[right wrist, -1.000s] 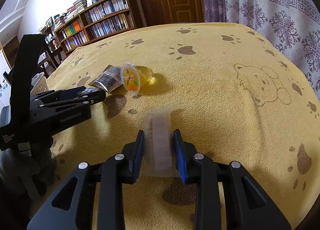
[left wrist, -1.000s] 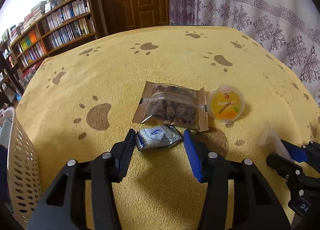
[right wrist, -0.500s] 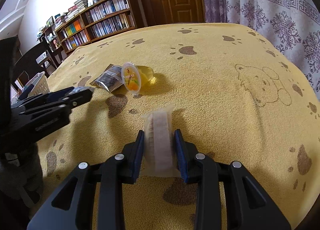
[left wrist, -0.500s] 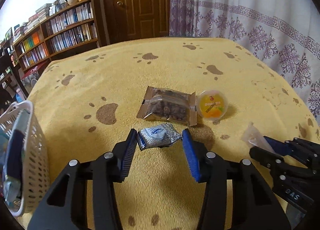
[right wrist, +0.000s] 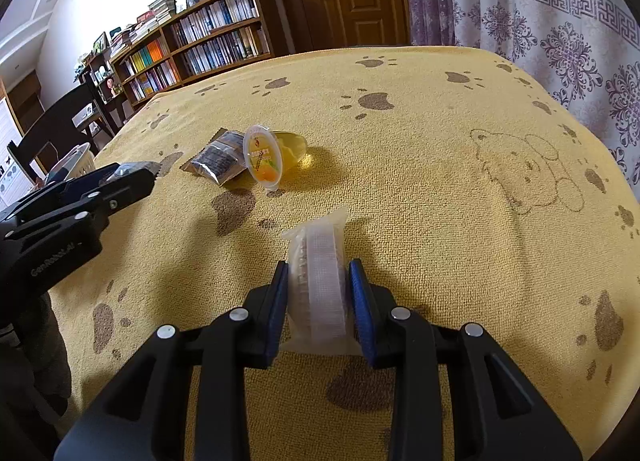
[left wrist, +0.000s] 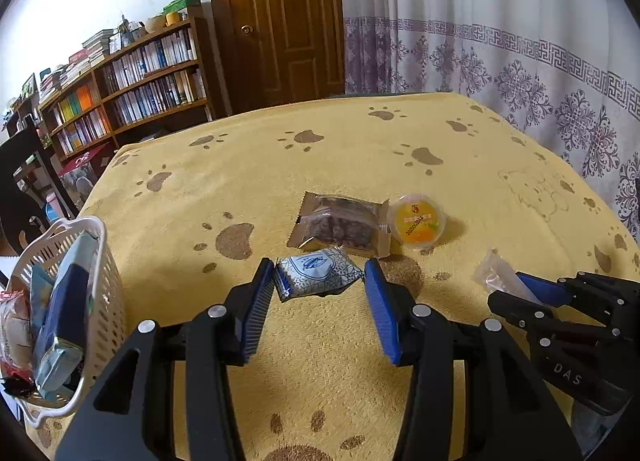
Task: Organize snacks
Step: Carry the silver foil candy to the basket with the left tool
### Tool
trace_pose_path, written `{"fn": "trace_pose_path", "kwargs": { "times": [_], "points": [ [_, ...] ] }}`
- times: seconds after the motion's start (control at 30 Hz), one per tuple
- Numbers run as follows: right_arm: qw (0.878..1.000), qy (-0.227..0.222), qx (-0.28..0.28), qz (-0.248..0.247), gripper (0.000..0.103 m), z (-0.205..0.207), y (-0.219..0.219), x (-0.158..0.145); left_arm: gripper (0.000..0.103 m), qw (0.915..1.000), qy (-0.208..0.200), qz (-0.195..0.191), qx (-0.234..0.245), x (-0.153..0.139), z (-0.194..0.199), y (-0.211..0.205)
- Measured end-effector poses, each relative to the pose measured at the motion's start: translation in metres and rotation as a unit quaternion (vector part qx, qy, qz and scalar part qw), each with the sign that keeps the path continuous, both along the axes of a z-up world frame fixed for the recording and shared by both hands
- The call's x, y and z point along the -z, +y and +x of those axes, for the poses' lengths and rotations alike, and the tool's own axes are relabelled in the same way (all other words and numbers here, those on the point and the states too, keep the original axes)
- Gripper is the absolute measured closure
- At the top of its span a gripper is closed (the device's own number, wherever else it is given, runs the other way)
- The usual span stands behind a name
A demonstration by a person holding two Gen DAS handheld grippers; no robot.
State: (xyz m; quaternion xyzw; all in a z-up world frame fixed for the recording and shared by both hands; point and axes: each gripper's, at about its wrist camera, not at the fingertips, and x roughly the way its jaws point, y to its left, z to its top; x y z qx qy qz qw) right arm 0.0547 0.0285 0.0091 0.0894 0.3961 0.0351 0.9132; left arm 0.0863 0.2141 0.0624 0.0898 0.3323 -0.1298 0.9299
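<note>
The left gripper [left wrist: 319,303] pinches the silver packet [left wrist: 316,273] only by its crimped ends above the desk [left wrist: 360,149], so it may slip before reaching the basket [left wrist: 102,301], while the right gripper [right wrist: 318,301] clamps a clear packet [right wrist: 318,281].

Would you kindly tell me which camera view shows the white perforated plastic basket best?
The left wrist view: the white perforated plastic basket sits large at the lower left, its wall holes and the packets inside clearly visible. The right wrist view shows only a small piece of its rim at the far left, behind the left hand-held gripper.
</note>
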Motion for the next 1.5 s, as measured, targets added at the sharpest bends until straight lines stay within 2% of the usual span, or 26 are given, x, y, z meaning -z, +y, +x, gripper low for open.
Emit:
{"fn": "trace_pose_path", "kwargs": {
  "times": [0.97, 1.3, 1.5],
  "points": [
    [1.000, 0.000, 0.000, 0.000, 0.071, 0.000, 0.000, 0.000, 0.055, 0.9982, -0.056, 0.007, -0.023, -0.030, -0.030, 0.019],
    [1.000, 0.000, 0.000, -0.001, 0.071, 0.000, 0.000, 0.000, 0.055, 0.9945, -0.080, -0.013, -0.067, -0.058, -0.036, 0.069],
    [1.000, 0.000, 0.000, -0.001, 0.071, 0.000, 0.000, 0.000, 0.055, 0.9896, -0.079, -0.034, -0.115, -0.068, -0.029, 0.120]
  ]
}}
